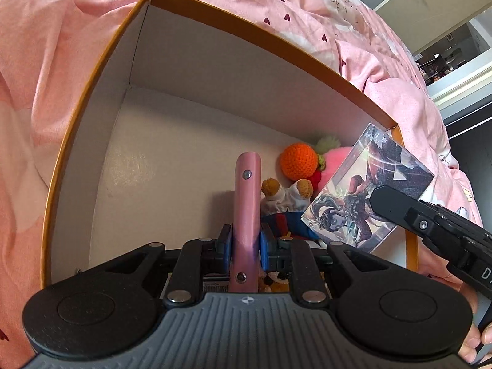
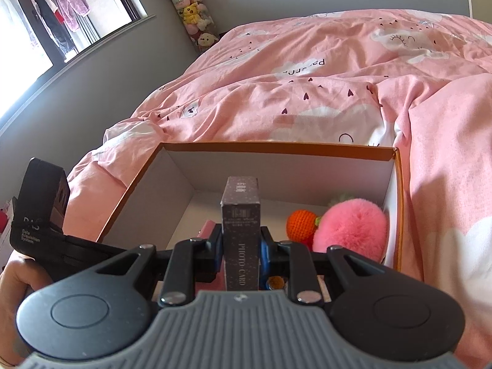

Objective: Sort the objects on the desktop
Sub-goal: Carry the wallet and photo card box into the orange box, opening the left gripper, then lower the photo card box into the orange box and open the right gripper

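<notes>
Left gripper (image 1: pixel 245 243) clamped on upright pink flat item (image 1: pixel 247 212), held over box (image 1: pixel 184 70) interior near its front edge. Right gripper (image 2: pixel 241 246) closed on photo card pack (image 2: pixel 241 230), also upright, above box toward right wall. Orange crochet ball (image 1: pixel 298 161), pink pompom (image 2: pixel 352 227) and small doll (image 1: pixel 286 203) already in far right corner. Judged: lower both items onto bare left floor, tilt flat before release, avoid crushing toys. Both grippers angled forward and down into box, side by side, close together
</notes>
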Tool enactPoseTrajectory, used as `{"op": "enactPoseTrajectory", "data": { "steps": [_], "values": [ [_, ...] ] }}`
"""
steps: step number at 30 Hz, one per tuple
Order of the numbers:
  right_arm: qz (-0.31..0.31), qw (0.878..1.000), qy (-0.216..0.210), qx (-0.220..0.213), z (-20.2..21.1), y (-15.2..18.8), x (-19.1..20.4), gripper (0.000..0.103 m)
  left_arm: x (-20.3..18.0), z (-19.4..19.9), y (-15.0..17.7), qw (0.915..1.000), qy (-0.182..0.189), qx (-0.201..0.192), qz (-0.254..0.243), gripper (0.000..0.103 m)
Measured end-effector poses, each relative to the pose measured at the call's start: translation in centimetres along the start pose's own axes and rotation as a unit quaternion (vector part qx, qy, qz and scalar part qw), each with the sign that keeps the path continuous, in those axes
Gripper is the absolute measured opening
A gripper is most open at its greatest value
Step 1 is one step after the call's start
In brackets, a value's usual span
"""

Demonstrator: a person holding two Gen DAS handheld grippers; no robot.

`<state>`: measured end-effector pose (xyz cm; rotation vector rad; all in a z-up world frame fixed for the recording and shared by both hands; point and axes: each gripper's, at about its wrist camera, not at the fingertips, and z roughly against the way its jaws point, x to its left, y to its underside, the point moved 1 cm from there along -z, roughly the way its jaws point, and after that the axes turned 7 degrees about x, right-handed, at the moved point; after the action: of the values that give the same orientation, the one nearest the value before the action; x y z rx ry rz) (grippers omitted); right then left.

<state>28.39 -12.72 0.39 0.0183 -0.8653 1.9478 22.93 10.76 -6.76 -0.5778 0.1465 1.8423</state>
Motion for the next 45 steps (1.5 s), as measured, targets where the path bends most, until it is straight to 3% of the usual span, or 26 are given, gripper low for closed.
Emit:
{"op": "enactPoseTrajectory", "data": {
  "steps": [5, 11, 19, 25, 28, 33, 38, 45],
  "values": [
    [0.000, 1.000, -0.003, -0.001, 0.0, -0.1, -0.3, 0.025, 0.2, 0.3, -0.4, 0.9994, 0.005, -0.032, 0.006, 0.020],
    [-0.002, 1.000, 0.002, 0.002, -0.5, 0.0, -0.5, 0.025, -0.1, -0.2, -0.5, 0.9998, -0.010, -0.014, -0.009, 0.021],
    [-0.001, 1.000, 0.001, 0.001, -0.3, 0.3, -0.3, 0.025, -1.3, 0.5, -0.7, 0.9950, -0.088, 0.002, -0.046, 0.030],
    [-0.005, 1.000, -0.008, 0.007, -0.5, 0.2, -0.5, 0.025, -2.0, 1.0, -0.7, 0.9895, -0.125, 0.003, -0.072, 0.030],
    [-0.005, 1.000, -0.012, 0.008, -0.6, -0.1, -0.4, 0.025, -2.2, 1.6, -0.7, 0.9887, -0.125, -0.003, -0.082, 0.030],
    [-0.011, 0.999, -0.038, 0.027, -1.8, -0.9, 0.0, 0.025, -2.3, 3.9, -1.0, 0.9888, -0.110, -0.038, -0.093, 0.031],
    [-0.023, 0.994, -0.078, 0.069, -4.4, -1.5, 1.0, 0.025, -2.2, 7.1, -1.3, 0.9856, -0.094, -0.098, -0.101, 0.031],
    [-0.042, 0.983, -0.121, 0.129, -8.5, -2.0, 2.4, 0.025, -0.2, 10.3, -1.5, 0.9803, -0.102, -0.150, -0.078, 0.031]
  ]
}}
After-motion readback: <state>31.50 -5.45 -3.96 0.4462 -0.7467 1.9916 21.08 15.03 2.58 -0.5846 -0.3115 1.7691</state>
